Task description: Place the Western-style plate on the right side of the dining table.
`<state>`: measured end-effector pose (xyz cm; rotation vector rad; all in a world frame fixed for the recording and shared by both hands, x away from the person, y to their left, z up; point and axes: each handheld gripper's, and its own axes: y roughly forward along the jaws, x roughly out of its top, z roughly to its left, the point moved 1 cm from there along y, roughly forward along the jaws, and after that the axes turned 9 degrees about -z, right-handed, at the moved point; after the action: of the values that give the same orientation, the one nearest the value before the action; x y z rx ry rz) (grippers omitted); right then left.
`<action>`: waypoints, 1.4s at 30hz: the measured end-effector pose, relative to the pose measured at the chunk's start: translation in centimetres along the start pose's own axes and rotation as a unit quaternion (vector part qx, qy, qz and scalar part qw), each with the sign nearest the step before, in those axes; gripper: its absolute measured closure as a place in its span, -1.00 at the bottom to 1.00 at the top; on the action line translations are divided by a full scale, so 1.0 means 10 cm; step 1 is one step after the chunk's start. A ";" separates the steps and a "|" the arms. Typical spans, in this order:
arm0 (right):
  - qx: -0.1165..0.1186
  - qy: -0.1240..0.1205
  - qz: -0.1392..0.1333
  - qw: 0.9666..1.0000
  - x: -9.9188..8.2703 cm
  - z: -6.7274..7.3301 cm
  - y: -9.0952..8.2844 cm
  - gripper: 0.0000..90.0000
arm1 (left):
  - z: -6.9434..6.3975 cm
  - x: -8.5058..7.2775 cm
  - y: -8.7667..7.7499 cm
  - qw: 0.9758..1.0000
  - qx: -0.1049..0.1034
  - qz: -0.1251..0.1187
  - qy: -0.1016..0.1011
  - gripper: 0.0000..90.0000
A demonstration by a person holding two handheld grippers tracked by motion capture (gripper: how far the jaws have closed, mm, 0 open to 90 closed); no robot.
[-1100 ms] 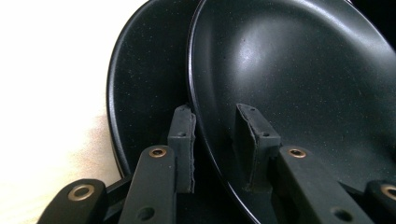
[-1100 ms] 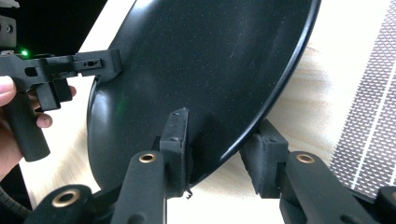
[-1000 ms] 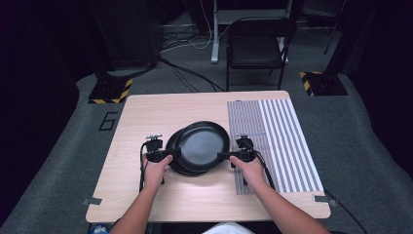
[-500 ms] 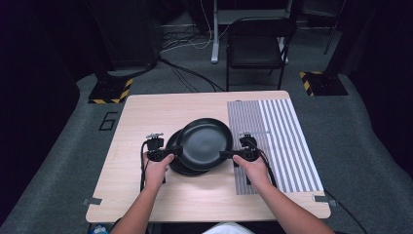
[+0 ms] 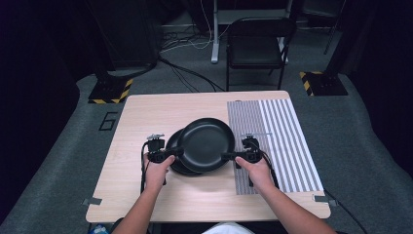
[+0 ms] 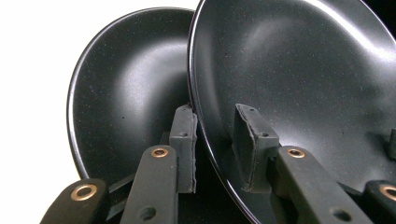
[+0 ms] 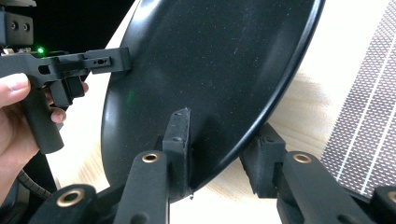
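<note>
Now upper plate (image 5: 206,144) raised since a second ago, tilted over lower plate (image 5: 176,163) at worktop (image 5: 146,117) centre. Left gripper (image 5: 176,152) and right gripper (image 5: 229,156) both clamped on upper plate's rim, opposite sides. Judgement: unstacking under way.

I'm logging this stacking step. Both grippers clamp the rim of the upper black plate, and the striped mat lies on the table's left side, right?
Not quite: the striped mat lies on the table's right side, as the high view shows. The left gripper and right gripper do clamp the upper black plate.
</note>
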<state>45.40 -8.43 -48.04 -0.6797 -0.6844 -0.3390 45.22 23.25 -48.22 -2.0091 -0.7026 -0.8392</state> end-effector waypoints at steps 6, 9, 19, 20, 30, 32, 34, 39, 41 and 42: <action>0.006 0.016 0.003 1.000 0.00 -0.04 0.00 0.44 | -0.01 0.01 -0.01 1.000 -0.003 0.002 0.003 0.55; 0.007 0.018 0.000 1.000 0.01 -0.04 -0.01 0.44 | -0.03 0.03 -0.02 1.000 -0.004 0.002 0.003 0.55; 0.009 0.019 -0.010 1.000 0.05 -0.06 -0.08 0.44 | -0.12 0.10 -0.01 1.000 -0.006 0.000 0.009 0.55; 0.010 0.022 -0.011 1.000 0.05 -0.06 -0.09 0.44 | -0.13 0.11 -0.01 1.000 -0.007 0.000 0.010 0.55; 0.007 0.027 -0.016 0.999 0.07 -0.10 -0.15 0.44 | -0.18 0.12 0.01 1.000 -0.009 0.002 0.012 0.55; 0.008 0.029 -0.018 0.999 0.08 -0.10 -0.16 0.44 | -0.20 0.13 0.01 1.000 -0.008 0.002 0.012 0.55; 0.009 0.028 -0.019 0.999 0.08 -0.10 -0.16 0.44 | -0.21 0.14 0.01 1.000 -0.010 0.000 0.014 0.55; 0.010 0.032 -0.023 0.999 0.09 -0.10 -0.20 0.44 | -0.24 0.17 0.01 1.000 -0.010 -0.001 0.018 0.55; 0.010 0.033 -0.025 0.999 0.10 -0.10 -0.21 0.44 | -0.25 0.18 0.01 1.000 -0.010 -0.001 0.017 0.55; 0.010 0.033 -0.025 0.999 0.10 -0.10 -0.21 0.44 | -0.25 0.18 0.01 1.000 -0.010 -0.001 0.017 0.55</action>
<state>45.54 -10.67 -46.99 -0.6306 -0.6424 -0.3988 45.63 21.35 -45.81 -2.0079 -0.6791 -0.8815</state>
